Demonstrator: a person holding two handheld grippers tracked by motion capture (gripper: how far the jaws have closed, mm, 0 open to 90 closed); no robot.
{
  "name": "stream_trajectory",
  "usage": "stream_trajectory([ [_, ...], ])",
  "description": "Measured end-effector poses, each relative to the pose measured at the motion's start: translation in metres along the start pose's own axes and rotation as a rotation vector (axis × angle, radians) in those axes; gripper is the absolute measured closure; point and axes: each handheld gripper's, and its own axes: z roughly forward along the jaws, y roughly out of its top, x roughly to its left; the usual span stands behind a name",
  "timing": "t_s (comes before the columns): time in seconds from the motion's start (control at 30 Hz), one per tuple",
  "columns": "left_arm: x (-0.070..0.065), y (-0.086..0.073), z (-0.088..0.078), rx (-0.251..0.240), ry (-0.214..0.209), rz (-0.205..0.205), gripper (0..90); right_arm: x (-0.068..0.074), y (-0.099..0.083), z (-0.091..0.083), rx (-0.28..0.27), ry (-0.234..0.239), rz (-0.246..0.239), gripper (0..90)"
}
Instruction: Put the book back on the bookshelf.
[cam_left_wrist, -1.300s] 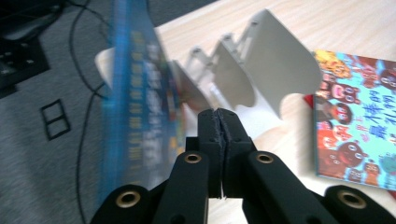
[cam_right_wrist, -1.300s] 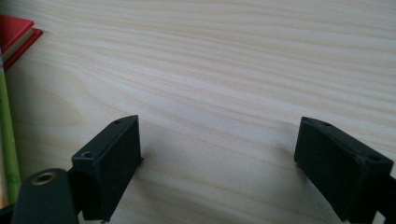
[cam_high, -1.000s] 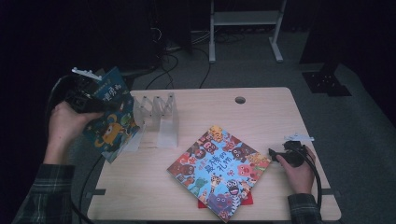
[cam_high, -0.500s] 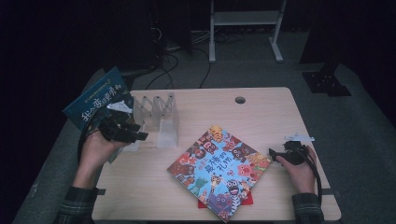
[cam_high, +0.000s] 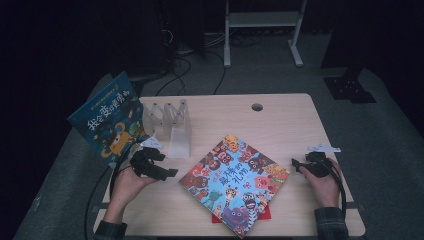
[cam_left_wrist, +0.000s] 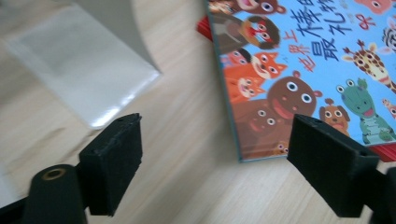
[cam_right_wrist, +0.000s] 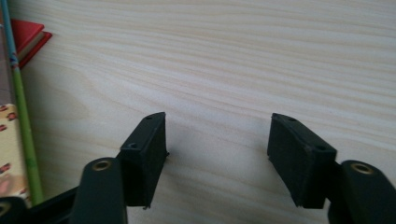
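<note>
The clear book rack (cam_high: 172, 125) is the landmark here: a blue picture book (cam_high: 107, 120) already stands tilted in its left end, leaning out over the table (cam_high: 280, 120) edge, so the step in hand looks like going for the next book. That one, the animal-cover book (cam_high: 235, 182), lies flat to the right of the rack and nearer the person, resting on a red book (cam_high: 265, 212) whose corner peeks out beneath it. The left gripper (cam_high: 157, 167) sits low just in front of the rack; its jaws have just been opening and now stand spread with nothing between them, only bare wood and the animal-cover book's (cam_left_wrist: 299, 70) near corner ahead. The right gripper (cam_high: 312, 165) rests well to the right of the rack, beyond the flat books; its jaws have just been closing yet still gape over bare table, pinching nothing. The next move probably calls for sliding a jaw under the book's edge to lift it, which may be awkward with the cover lying flat
</note>
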Motion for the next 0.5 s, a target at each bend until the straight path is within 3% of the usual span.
stream_trajectory([
  [0.2,-0.009,-0.015,0.028,0.01,-0.038,0.007,7.6,0.001,0.004,-0.019,-0.049,0.023,0.004,39.1],
  [0.3,-0.011,-0.02,0.035,0.006,-0.049,0.012,5.8,0.003,0.003,-0.026,-0.059,0.042,-0.004,39.2],
  [0.47,-0.016,-0.023,0.043,0.023,-0.066,0.023,4.9,0.013,0.001,-0.039,-0.074,0.103,-0.023,40.2],
  [0.5,-0.018,-0.024,0.045,0.02,-0.071,0.026,4.9,0.021,0.0,-0.041,-0.074,0.138,-0.043,40.5],
])
